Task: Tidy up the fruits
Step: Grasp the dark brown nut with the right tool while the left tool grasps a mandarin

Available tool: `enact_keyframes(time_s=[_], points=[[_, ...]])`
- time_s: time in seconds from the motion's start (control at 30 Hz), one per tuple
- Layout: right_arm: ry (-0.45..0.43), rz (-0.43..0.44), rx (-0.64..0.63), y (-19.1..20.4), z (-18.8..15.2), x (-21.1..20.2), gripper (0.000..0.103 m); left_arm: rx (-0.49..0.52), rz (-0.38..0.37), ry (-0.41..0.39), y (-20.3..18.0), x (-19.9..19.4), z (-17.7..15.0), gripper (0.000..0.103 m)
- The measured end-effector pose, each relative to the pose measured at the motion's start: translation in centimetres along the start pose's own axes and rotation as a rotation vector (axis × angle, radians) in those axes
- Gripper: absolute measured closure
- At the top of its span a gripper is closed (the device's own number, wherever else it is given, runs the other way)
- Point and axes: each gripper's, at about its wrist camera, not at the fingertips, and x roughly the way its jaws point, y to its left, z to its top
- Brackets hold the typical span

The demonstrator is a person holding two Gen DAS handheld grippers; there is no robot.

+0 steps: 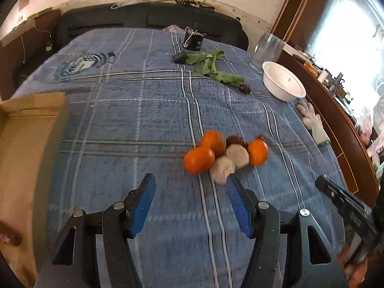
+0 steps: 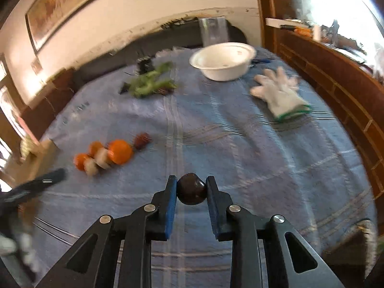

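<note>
Right gripper — one dark fruit

a lived-in home room. ahead of the claw, a checked blue cloth covers the surface. beyond it a dark sofa back against a scuffed pale wall. framed picture hung upper left. dark wood panelling and a bright window to the right, its ledge cluttered.

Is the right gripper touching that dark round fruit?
Touching. The right wrist view shows the right gripper with both blue pads pressed against the dark round fruit.
</note>
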Motion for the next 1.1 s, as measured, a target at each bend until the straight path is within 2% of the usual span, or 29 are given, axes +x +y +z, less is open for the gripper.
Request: enact_keyframes(time_s=[0.1,0.2,0.27,0.3,0.33,0.53,0.63,0.8,0.87,0.97,1.1], points=[[0.003,0.058,0.004,1.1,0.2,0.9,0.077,-0.03,-0.02,0.012,0.5,2.0,0.7,0.043],[0.023,0.087,-0.009,1.8,-0.3,2.0,0.077,-0.073,-0.079,-0.006,1.3,2.8,1.2,0.045],[0.051,0.093,-0.021,1.9,-0.6,2.7,0.077,-0.077,-0.105,-0.001,1.5,3.2,1.4,0.057],[0.062,0.091,-0.027,2.0,-0.7,2.9,0.077,-0.082,-0.132,-0.005,1.5,3.3,1.5,0.069],[0.067,0.092,-0.03,2.1,-0.7,3.1,0.077,-0.083,-0.149,-0.009,1.6,3.3,1.5,0.073],[0.075,0.105,-0.016,1.7,-0.8,3.3,0.077,-0.11,-0.206,-0.013,2.2,3.4,1.1,0.073],[0.091,0.113,-0.016,1.7,-1.0,3.6,0.075,-0.132,-0.241,-0.008,2.6,3.8,1.0,0.07],[0.089,0.099,-0.042,2.1,-1.1,3.6,0.075,-0.069,-0.207,-0.022,1.6,3.7,1.0,0.067],[0.09,0.101,-0.048,2.2,-1.1,3.6,0.075,-0.065,-0.217,-0.013,1.7,3.7,1.1,0.073],[0.085,0.096,-0.066,2.5,-1.3,3.5,0.077,-0.052,-0.203,-0.018,1.5,3.6,1.0,0.074],[0.037,0.057,-0.101,3.1,-1.3,2.8,0.077,-0.049,-0.194,-0.022,1.5,3.5,1.0,0.074]])
